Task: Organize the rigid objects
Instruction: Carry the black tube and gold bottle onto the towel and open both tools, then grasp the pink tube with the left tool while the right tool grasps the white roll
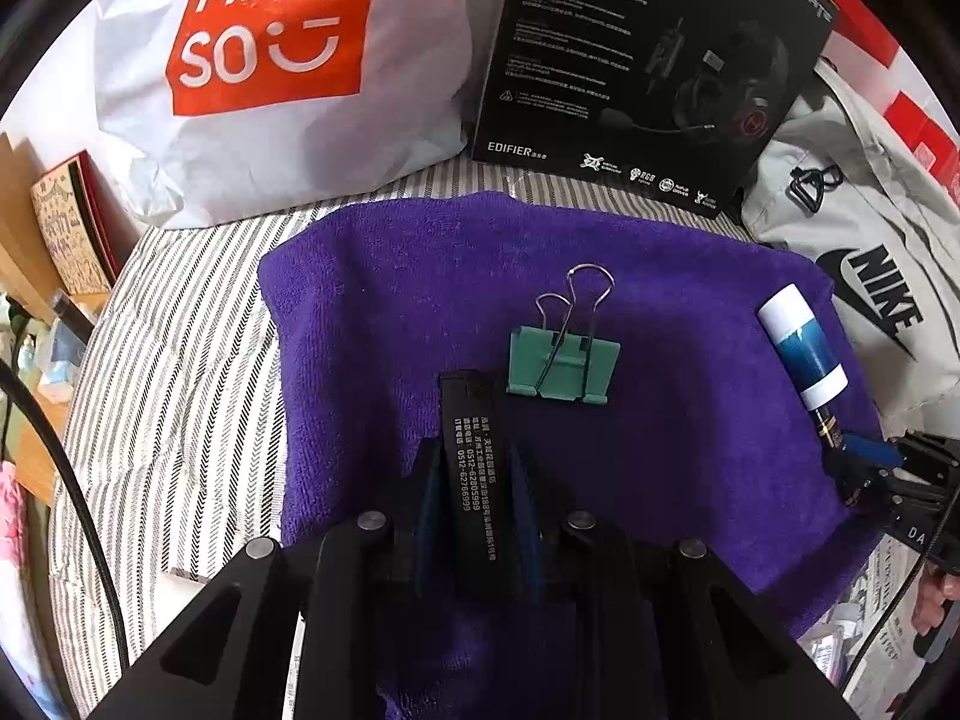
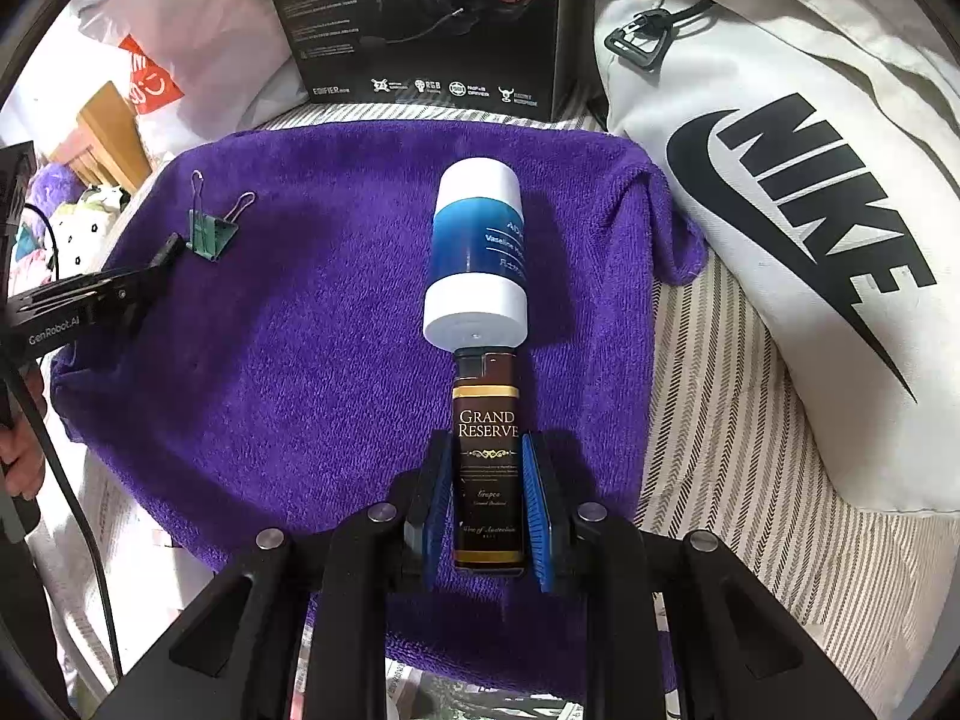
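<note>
Left gripper (image 1: 471,480): jaws closed onto a slim black bar (image 1: 469,456) printed with white text, low in the frame's centre; the blue pads (image 1: 427,504) press both its sides.
Black bar: long axis runs straight up the left wrist view, free end pointing toward the upper edge, over the purple towel (image 1: 390,312).
Right gripper (image 2: 487,492): jaws nearly together, clamped on a dark brown lighter (image 2: 486,456) labelled "GRAND RESERVE", lower centre of the right wrist view.
Lighter: long axis vertical in the frame, top end pointing up, meeting the base of the blue and white tube (image 2: 477,258).
Tube: lies on the towel in the middle of the frame, long axis near vertical, tilted slightly, far cap toward the upper edge.
Binder clip (image 1: 563,360): green, flat on the towel just right of the bar's tip; wire handles point to the upper edge.
Backdrop: white Miniso bag (image 1: 270,72) upper left, black Edifier box (image 1: 648,60) top centre, white Nike bag (image 2: 798,228) at right.
Underlay: striped sheet (image 1: 180,360) beneath the towel.
</note>
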